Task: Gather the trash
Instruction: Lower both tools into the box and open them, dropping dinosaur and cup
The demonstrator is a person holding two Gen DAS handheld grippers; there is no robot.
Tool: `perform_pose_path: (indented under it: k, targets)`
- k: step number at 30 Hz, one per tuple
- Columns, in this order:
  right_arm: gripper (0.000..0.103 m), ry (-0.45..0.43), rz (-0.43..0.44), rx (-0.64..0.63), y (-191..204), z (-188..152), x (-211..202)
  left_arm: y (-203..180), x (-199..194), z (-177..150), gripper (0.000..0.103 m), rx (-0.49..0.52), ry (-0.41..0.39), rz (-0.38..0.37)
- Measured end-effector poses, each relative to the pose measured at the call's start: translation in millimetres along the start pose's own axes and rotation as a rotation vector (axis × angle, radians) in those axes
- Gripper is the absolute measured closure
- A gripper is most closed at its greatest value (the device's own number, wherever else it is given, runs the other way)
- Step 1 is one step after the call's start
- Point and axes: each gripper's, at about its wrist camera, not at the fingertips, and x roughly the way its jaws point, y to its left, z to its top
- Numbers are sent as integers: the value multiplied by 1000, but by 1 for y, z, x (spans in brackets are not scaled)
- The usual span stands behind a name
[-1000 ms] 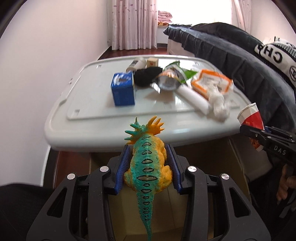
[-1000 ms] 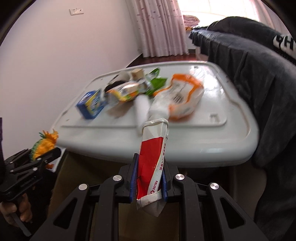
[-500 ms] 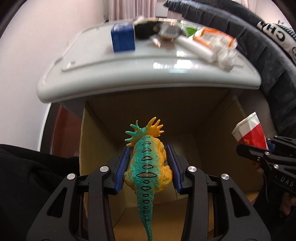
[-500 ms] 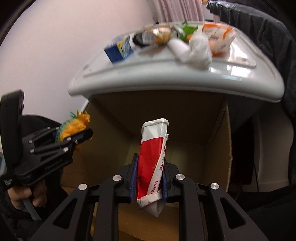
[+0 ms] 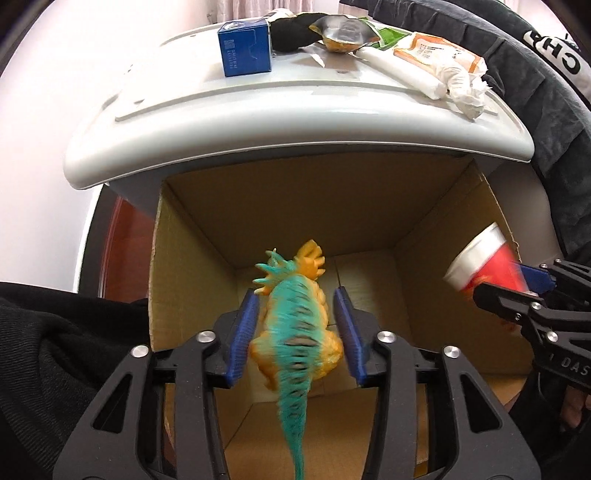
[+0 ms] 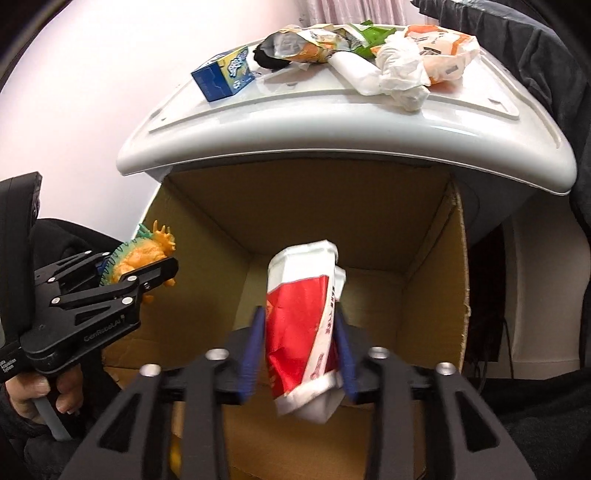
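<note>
My left gripper (image 5: 295,314) is open over an open cardboard box (image 5: 369,206). The teal and orange toy dinosaur (image 5: 295,325) sits blurred between its blue pads with gaps on both sides, slipping down. My right gripper (image 6: 301,332) is also open; the crushed red and white paper cup (image 6: 301,325) is blurred and tilted between its pads. The left gripper with the dinosaur shows in the right wrist view (image 6: 140,273); the right gripper with the cup shows in the left wrist view (image 5: 495,273). Both hang above the box's inside.
A white plastic table (image 5: 258,107) overhangs the box's far side. On it lie a blue carton (image 5: 245,48), a foil snack bag (image 5: 343,33), a white roll (image 5: 402,74), crumpled tissue (image 5: 461,88) and an orange and white wrapper (image 5: 428,48). A dark sofa (image 5: 535,92) is at right.
Both grippers dropped from table height down over the box mouth. Their jaws have spread, and the dinosaur and the cup have come loose and tilted.
</note>
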Motion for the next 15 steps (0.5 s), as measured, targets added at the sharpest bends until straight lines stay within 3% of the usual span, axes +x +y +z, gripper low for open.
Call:
perform_pose_path:
  k: [2,15]
  targets:
    - [58,-7,1,14,-3,1,-1,-1,-6,0,36,-2,-29,12]
    - [57,-35,5,48,-10,2,-11,5,-9,3,36,-29,-36,3]
